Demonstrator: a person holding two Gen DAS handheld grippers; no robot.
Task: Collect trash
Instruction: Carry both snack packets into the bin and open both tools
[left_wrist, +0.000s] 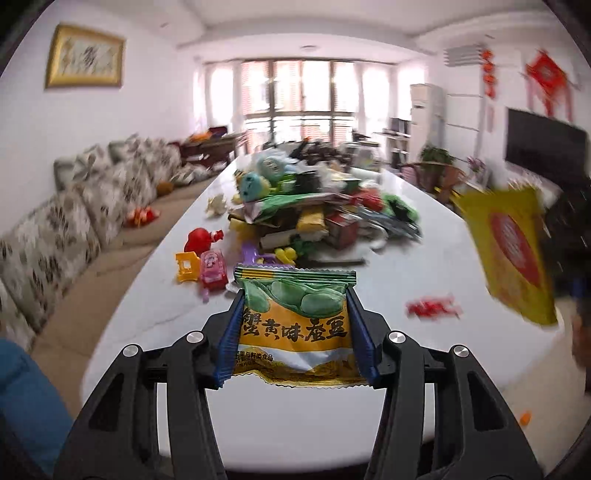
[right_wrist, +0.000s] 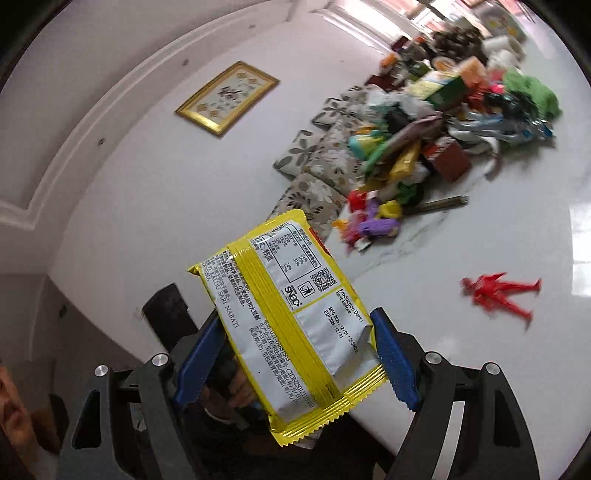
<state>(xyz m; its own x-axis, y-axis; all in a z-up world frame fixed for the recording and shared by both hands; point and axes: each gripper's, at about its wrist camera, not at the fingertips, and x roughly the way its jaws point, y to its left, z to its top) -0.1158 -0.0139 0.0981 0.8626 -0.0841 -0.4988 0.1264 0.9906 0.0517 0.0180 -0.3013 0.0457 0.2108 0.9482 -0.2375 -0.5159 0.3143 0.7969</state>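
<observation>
Only the left wrist view showed the left gripper (left_wrist: 295, 325), low in the centre of the frame, its blue pads clenched on both side edges of a green and orange snack packet (left_wrist: 293, 325) printed with broad beans. The packet was lifted off the white table (left_wrist: 424, 266), which stretched away behind it. That view alone took in the far windows (left_wrist: 295, 96), the television (left_wrist: 543, 142) at the right edge and a patterned sofa (left_wrist: 74, 221) running up the left side. At its right edge the yellow wrapper (left_wrist: 511, 254) appeared blurred and front-on, with a red disc on it.

The right wrist view, rolled so that the table sloped up to the right, showed that wrapper's back instead: the yellow wrapper (right_wrist: 291, 339), with its silver panel and printed date, sat in the lower centre, grasped between the blue pads of the right gripper (right_wrist: 295, 354) and held out over the table's near edge. A person's fingers (right_wrist: 240, 387) showed dimly behind it.

Counted: two packets in all, one in each gripper. One red figure (right_wrist: 498, 295) lay alone on the bare tabletop at the right of that view, seen only as a red smear (left_wrist: 432, 306) from the left wrist. One gold-framed picture (right_wrist: 227, 98) hung on the wall. One heap of toys and boxes (left_wrist: 314, 206) covered the middle of the table, its pieces too jumbled to count; a red toy (left_wrist: 201, 238), a yellow one (left_wrist: 186, 266) and a pink car (left_wrist: 214, 269) lay just left of it.
</observation>
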